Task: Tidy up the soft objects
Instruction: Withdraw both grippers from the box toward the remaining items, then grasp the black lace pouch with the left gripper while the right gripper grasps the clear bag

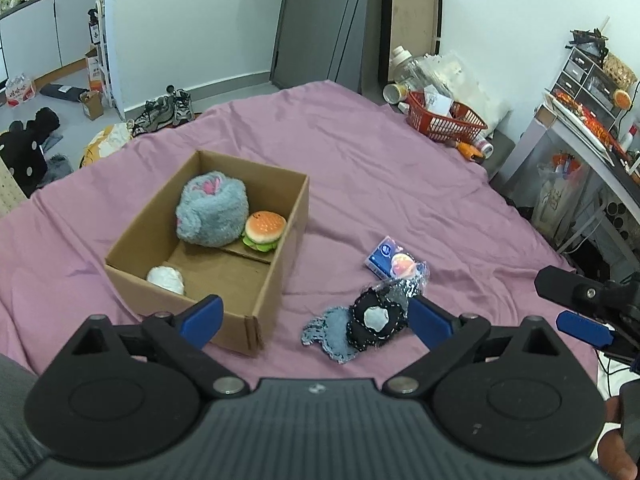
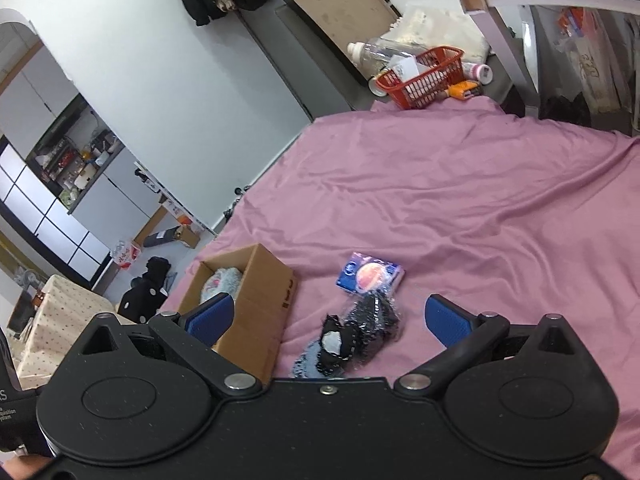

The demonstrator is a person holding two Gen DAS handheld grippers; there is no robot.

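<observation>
The black-and-denim patchwork fabric toy [image 1: 370, 322] is lying on the pink sheet [image 1: 400, 184] between the wide-open left gripper [image 1: 312, 318] fingers, untouched; the right gripper [image 2: 332, 322] is gaping too.

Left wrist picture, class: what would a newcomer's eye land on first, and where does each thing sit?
First the cardboard box on the pink bedsheet, holding a fluffy grey plush, a toy burger beside it and a white ball in the near corner. To the right of the box, on the sheet, lie a black and denim fabric piece and a small blue packet, just ahead of the open left gripper.
</observation>
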